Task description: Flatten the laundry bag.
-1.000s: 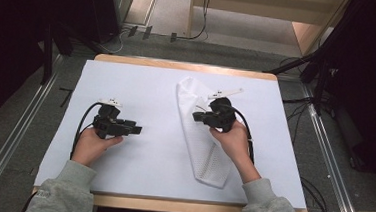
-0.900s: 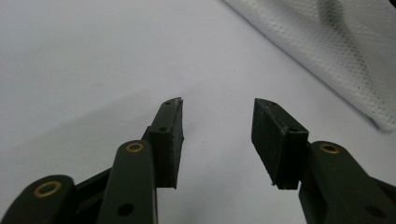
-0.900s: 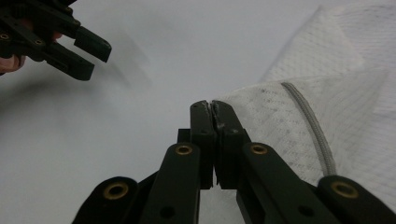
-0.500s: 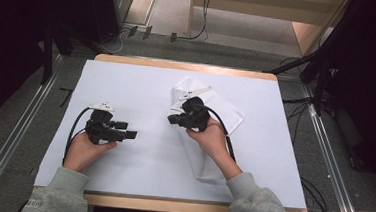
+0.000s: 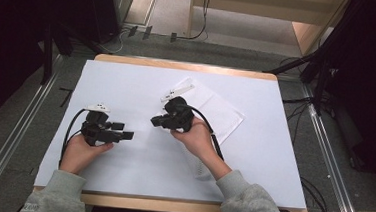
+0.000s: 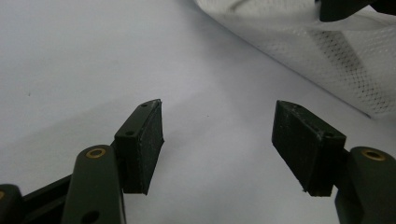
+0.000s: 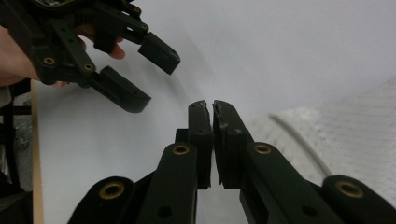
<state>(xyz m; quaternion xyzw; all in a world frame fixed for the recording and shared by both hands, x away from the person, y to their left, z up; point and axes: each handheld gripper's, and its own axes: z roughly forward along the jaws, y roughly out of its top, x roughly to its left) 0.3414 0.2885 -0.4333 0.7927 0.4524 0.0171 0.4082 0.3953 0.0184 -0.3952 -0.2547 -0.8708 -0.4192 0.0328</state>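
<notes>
A white mesh bag (image 5: 220,113) lies crumpled on the white table cover (image 5: 137,82), right of centre, with a white strip at its far left corner. My right gripper (image 5: 156,121) points left just off the bag's left edge. Its jaws are shut (image 7: 209,105), and the mesh (image 7: 355,126) bunches up against the right jaw. In the left gripper view the mesh (image 6: 327,51) rises in a taut sheet toward the right gripper (image 6: 336,7). My left gripper (image 5: 123,131) hovers at the table's left with its jaws wide open (image 6: 217,121) and nothing between them. It faces the right gripper from the upper left (image 7: 152,77).
The cover has a wooden table edge (image 5: 189,66) around it. Metal rails (image 5: 332,161) run along the floor on both sides, and cables (image 5: 315,195) lie on the right. Dark stands are beyond the far corners.
My right gripper moved left across the table and the bag's near end folded over with it. The left gripper shifted left and toward the person.
</notes>
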